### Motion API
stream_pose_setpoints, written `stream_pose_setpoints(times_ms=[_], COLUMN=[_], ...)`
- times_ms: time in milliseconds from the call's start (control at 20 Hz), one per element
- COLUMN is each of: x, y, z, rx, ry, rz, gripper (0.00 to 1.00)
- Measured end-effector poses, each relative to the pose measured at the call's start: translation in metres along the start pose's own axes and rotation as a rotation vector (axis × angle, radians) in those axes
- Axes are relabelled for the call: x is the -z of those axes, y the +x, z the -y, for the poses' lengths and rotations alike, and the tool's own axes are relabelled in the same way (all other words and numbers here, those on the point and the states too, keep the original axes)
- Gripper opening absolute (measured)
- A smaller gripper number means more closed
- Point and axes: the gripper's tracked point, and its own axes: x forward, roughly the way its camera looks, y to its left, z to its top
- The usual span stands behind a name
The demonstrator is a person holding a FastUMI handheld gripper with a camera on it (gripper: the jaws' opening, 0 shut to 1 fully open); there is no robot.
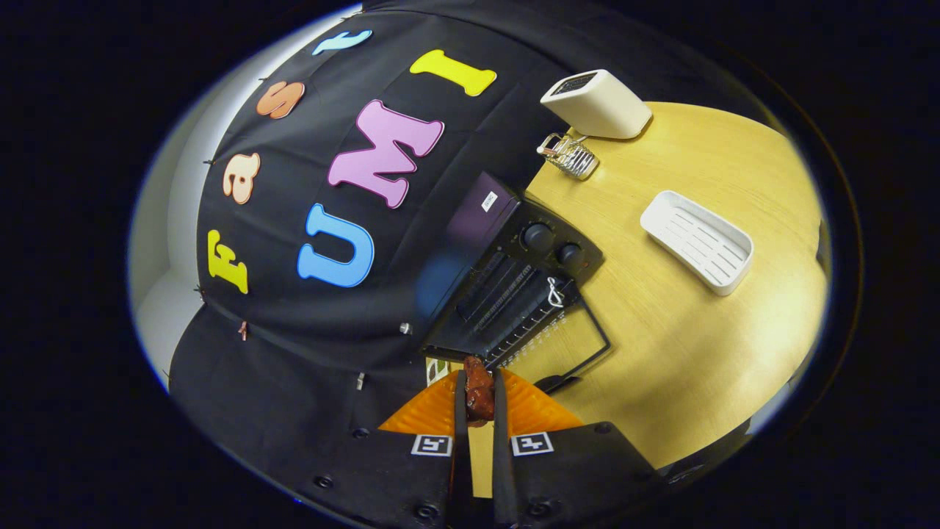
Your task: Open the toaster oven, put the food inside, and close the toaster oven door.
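Clamped between our fingers [479, 411], the food [479, 393] hung just short of the toaster oven [514, 286] at twelve o'clock, door [569, 342] already open; loading and closing remained.

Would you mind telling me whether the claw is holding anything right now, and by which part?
Yes: the claw is shut on a reddish-brown piece of food, both fingers pressing its sides, its top poking out towards the open toaster oven.

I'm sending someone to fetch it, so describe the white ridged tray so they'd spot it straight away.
Start at the black toaster oven standing with its door open on the wooden table. Beyond its knobs, out on bare wood, lies the white tray. It is shallow, rectangular and ridged inside, unlike the upright white block and wire rack nearby.
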Motion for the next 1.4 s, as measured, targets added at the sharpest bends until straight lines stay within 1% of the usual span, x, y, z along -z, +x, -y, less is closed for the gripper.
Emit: stream_pose_setpoints(times_ms=[300, 500, 800, 1050, 1200, 1350, 1400], x=[0.001, 0.006, -0.007, -0.008, -0.002, 0.003, 0.003], y=[0.062, 0.104, 0.157, 0.192, 0.204, 0.211, 0.210], z=[0.010, 0.020, 0.028, 0.036, 0.045, 0.054, 0.052], rx=[0.015, 0.006, -0.001, 0.005, 0.048, 0.086, 0.085], ry=[0.034, 0.079, 0.072, 0.118, 0.076, -0.001, -0.032], rz=[0.063, 0.106, 0.311, 0.410, 0.435, 0.449, 0.455], gripper=[0.14, 0.14, 0.14, 0.14, 0.14, 0.14, 0.14])
